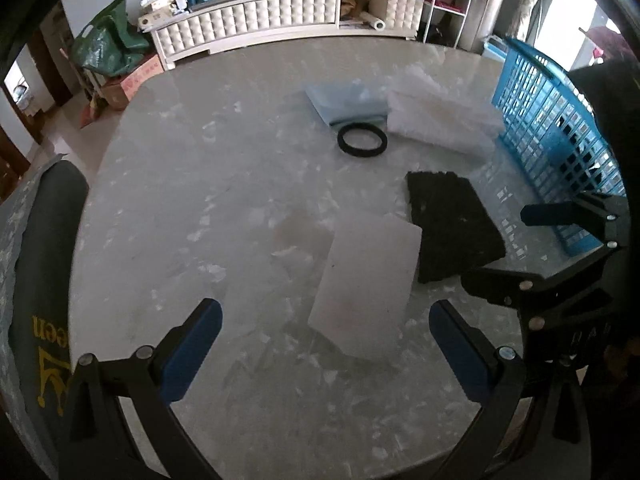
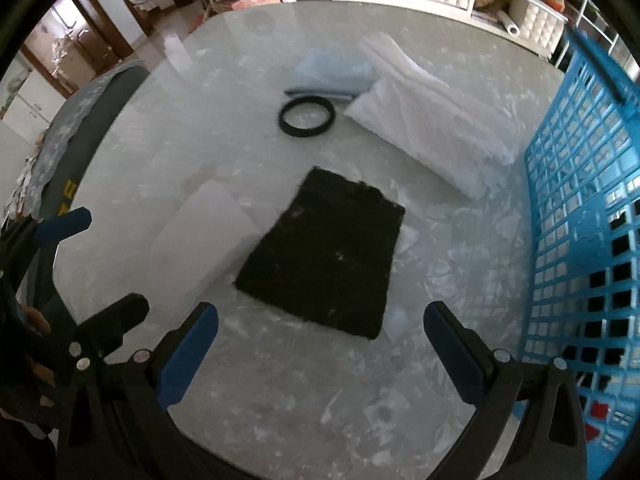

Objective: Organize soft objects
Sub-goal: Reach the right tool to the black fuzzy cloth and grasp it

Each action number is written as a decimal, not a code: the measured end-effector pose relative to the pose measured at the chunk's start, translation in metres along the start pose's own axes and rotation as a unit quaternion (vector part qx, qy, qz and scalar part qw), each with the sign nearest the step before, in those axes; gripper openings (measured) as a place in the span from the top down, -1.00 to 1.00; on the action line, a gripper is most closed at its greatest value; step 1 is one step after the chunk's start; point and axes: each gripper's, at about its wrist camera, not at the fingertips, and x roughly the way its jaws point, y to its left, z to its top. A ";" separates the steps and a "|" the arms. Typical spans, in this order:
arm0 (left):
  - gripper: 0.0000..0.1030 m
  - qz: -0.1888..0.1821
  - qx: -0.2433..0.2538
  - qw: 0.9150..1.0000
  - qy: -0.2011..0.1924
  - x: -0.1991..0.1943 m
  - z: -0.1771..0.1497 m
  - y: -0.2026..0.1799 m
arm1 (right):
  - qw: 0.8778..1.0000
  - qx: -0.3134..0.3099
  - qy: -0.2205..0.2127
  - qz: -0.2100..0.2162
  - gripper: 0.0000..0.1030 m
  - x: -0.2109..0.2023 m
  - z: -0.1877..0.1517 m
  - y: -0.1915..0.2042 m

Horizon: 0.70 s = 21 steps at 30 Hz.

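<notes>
White foam sheet point(image 1: 366, 280) sits nearest, black pad point(image 2: 324, 256) at its 2 o'clock. Both grippers' fingers spread, empty. Nothing's picked yet; next probably grab one for the blue basket point(image 2: 580, 240).

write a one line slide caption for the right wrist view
Open right tool hovers over a black fuzzy pad on the marble table, blue basket alongside.

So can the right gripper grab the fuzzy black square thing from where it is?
Probably yes. The right gripper is open, and the black pad lies flat just ahead of its fingers with only bare table between. The white foam sheet sits off to one side.
</notes>
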 end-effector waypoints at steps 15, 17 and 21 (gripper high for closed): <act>-0.93 -0.015 0.032 0.999 0.031 0.044 0.009 -0.009 | 0.999 0.014 0.008 -0.040 -0.53 0.018 0.006 -0.011; -0.69 -0.004 0.027 0.999 0.043 0.052 0.009 -0.008 | 0.999 0.003 0.005 -0.045 -0.41 0.015 0.005 -0.006; -0.43 0.000 0.013 0.999 0.047 0.055 0.008 -0.005 | 0.999 -0.019 -0.008 -0.044 -0.01 0.013 0.001 0.007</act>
